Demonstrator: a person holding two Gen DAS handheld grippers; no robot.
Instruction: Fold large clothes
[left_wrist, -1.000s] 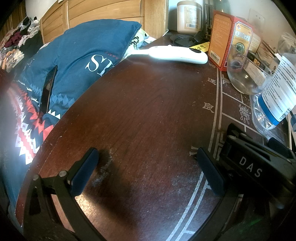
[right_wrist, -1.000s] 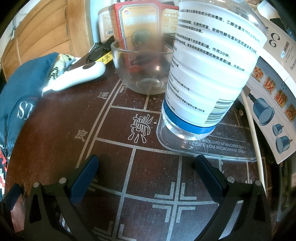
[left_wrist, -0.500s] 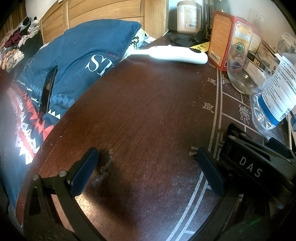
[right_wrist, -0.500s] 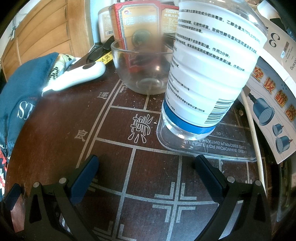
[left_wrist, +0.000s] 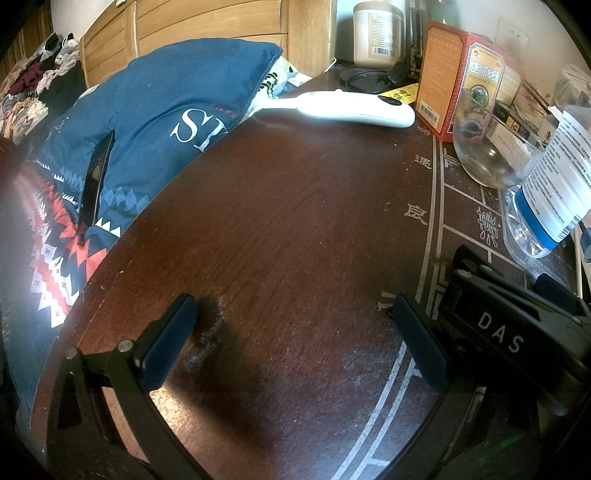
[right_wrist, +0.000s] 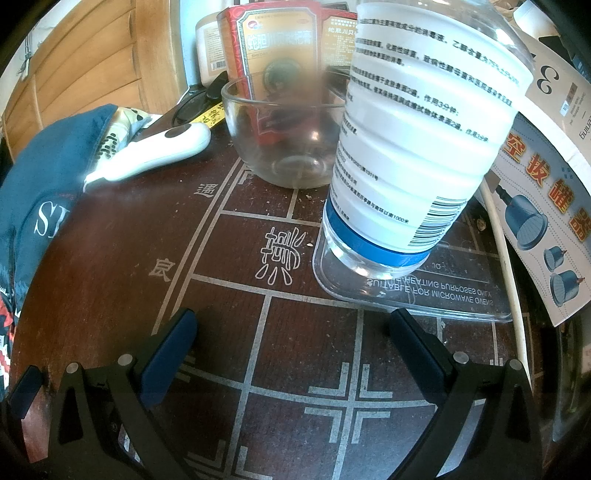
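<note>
Blue garment draped off desk edge, my left hand-held gripper low over desk, wide open, empty, right hand-held gripper same, facing bottle.

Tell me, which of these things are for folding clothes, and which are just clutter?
For the job: blue garment; left gripper and right gripper, both open.

Lying about: white handheld device, glass bowl, plastic bottle, red box, jar.
</note>
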